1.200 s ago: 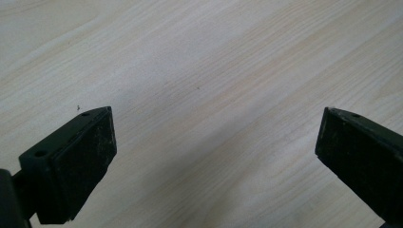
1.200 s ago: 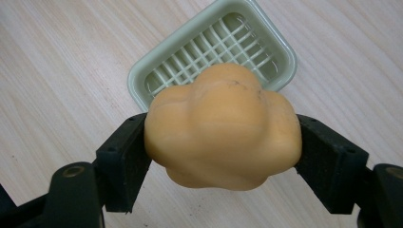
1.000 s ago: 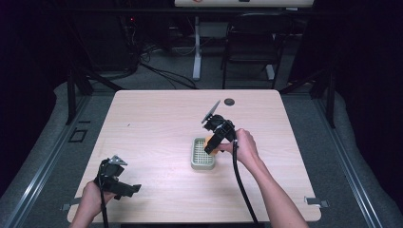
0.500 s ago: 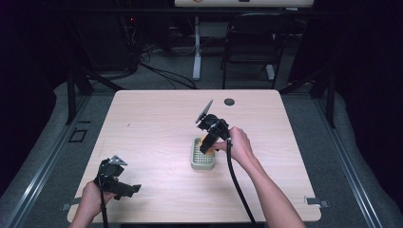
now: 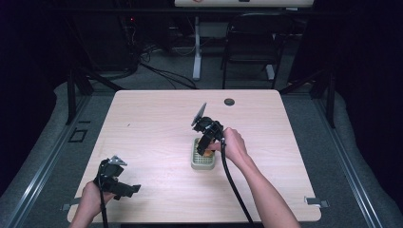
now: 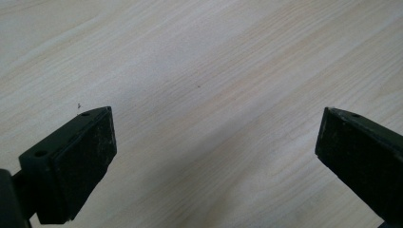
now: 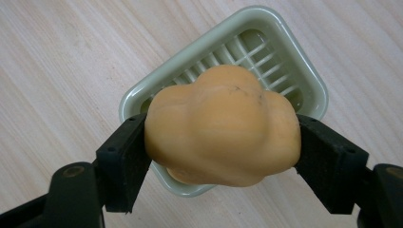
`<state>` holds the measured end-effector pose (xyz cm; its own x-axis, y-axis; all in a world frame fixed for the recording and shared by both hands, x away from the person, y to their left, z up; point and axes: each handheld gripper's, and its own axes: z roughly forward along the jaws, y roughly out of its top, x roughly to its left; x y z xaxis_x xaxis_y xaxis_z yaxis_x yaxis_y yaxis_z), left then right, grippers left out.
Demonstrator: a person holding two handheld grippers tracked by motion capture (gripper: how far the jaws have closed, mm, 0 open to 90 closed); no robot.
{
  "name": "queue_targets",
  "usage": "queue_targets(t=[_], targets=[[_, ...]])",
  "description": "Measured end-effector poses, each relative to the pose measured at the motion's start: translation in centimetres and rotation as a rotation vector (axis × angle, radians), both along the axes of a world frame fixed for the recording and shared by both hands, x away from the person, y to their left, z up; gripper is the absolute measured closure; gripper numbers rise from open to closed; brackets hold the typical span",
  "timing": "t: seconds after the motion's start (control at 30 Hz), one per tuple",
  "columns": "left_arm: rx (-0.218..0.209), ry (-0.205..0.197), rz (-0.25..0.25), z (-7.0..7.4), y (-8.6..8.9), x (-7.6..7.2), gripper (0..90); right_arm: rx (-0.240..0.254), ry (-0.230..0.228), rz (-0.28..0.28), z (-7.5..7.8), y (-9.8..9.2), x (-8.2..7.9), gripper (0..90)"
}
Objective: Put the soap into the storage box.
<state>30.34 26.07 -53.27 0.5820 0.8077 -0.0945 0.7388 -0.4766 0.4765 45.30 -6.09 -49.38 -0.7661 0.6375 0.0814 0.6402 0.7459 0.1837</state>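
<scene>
right hand-held gripper [image 7: 223,156] clamping lumpy orange soft object [image 7: 223,130] above pale green slotted plastic tray [image 5: 202,160]; left hand-held gripper [image 6: 214,156], 7 o'clock on light wooden bench [image 5: 157,123], jaws apart.

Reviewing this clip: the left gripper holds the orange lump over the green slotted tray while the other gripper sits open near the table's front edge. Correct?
Not quite. The right gripper clamps the orange lump over the green tray, as the right gripper view shows. The left gripper is the open one near the front edge.

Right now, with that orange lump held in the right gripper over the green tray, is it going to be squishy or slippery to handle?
The orange lump looks soft: it bulges between the right gripper pads, so it probably gives under pressure. Its matte surface suggests decent grip. Rounded, it might wobble once set in the slatted green tray.
</scene>
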Motion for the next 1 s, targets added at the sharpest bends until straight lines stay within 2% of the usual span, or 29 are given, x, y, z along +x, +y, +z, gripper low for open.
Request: queue_targets(t=[0.23, 0.4, 0.5, 0.6, 1.0], targets=[[-0.002, 0.001, 0.001, 0.0, 0.0, 0.0, 0.1, -0.034, 0.033, 0.009, -0.8, 0.3, 0.5, 24.5], [0.000, 0.002, -0.003, 0.0, 0.1, 0.0, 0.1, -0.028, 0.036, 0.012, -1.3, 0.6, 0.5, 24.5], [0.000, 0.002, -0.002, 0.0, 0.1, 0.0, 0.1, -0.048, 0.038, 0.015, -1.6, 0.7, 0.6, 24.5], [0.000, 0.002, -0.001, 0.0, 0.1, 0.0, 0.1, -0.034, 0.031, 0.008, -1.8, 0.8, 0.6, 24.4], [0.003, 0.002, 0.000, 0.0, 0.1, 0.0, 0.1, -0.031, 0.008, 0.003, -2.2, 1.3, 0.8, 24.3]])
